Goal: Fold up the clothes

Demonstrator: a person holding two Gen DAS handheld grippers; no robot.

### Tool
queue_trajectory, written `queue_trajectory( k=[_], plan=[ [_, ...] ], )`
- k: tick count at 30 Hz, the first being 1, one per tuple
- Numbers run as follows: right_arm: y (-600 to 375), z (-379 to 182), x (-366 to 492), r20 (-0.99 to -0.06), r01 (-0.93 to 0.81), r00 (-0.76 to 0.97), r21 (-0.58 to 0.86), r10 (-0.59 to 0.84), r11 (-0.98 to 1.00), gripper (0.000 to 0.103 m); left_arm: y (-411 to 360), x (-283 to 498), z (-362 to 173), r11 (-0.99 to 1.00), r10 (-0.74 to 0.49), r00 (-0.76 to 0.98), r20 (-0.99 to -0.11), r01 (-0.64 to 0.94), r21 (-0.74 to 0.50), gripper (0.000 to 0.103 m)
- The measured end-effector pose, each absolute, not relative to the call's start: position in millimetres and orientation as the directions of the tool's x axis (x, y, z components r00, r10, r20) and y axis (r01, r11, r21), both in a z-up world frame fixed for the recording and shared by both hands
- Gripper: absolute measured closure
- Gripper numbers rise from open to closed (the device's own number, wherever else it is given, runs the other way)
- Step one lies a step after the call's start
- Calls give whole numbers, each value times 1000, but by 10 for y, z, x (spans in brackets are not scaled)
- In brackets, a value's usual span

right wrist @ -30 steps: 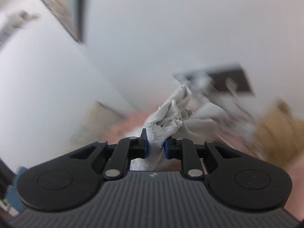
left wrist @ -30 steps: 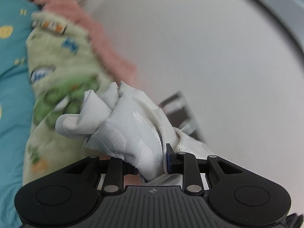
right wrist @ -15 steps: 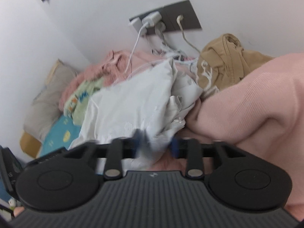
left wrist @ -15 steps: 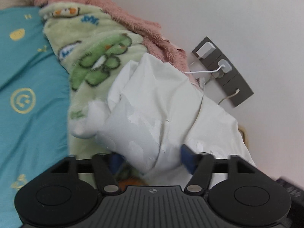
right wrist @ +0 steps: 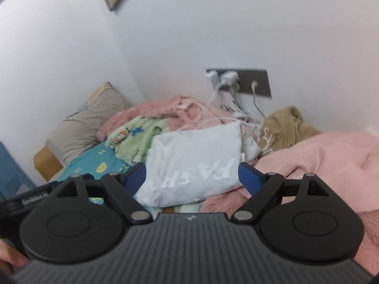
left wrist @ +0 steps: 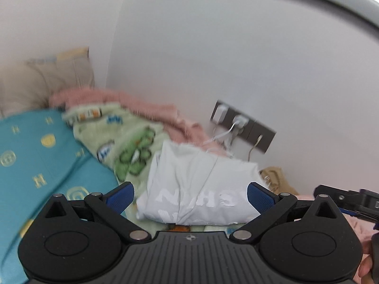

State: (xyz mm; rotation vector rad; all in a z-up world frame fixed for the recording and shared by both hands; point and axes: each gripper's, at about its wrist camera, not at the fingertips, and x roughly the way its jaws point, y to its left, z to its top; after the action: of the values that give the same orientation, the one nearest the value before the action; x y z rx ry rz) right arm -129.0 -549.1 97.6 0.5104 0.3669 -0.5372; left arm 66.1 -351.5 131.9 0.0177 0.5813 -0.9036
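Note:
A folded white garment point(left wrist: 196, 165) with white lettering lies on the bed, resting partly on a green cartoon blanket point(left wrist: 123, 137). My left gripper point(left wrist: 190, 190) hangs a little short of it; its jaws are opening wide and nothing is between the blue pads. In the right wrist view the same white garment point(right wrist: 194, 151) lies flat ahead. My right gripper point(right wrist: 191, 171) is also opening, and its pads are clear of the cloth. A tan garment point(right wrist: 284, 127) sits crumpled behind, and a pink knitted garment point(right wrist: 319, 161) lies to the right.
A teal sheet point(left wrist: 35, 156) covers the bed at left, with a beige pillow point(left wrist: 42, 82) in the corner. A pink fleece point(left wrist: 151, 108) runs along the wall. A grey wall socket point(right wrist: 239, 81) holds chargers whose white cables trail onto the bedding.
Both grippers were shut on bunched white cloth a second ago. They have let it go, spread wide and drawn back and up; the garment now lies folded on the bed.

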Motion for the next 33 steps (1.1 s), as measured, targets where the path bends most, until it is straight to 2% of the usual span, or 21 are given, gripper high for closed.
queue_trajectory(
  k=[12, 22, 33],
  plan=[
    [-4494, 1277, -1926, -304, 479, 865, 261, -399, 838, 17, -2382, -337, 1820, 670, -726, 610, -317, 732, -128, 0],
    [-3793, 1236, -2146, -191, 434, 895, 163, -403, 886, 17, -1775, -929, 1753, 744, -657, 720, -222, 668, -33, 0],
    [-3495, 1010, -2149, -158, 477, 875, 117, -458, 871, 17, -1403, -1036, 1462, 733, -670, 706, -228, 677, -59, 0]
  ],
)
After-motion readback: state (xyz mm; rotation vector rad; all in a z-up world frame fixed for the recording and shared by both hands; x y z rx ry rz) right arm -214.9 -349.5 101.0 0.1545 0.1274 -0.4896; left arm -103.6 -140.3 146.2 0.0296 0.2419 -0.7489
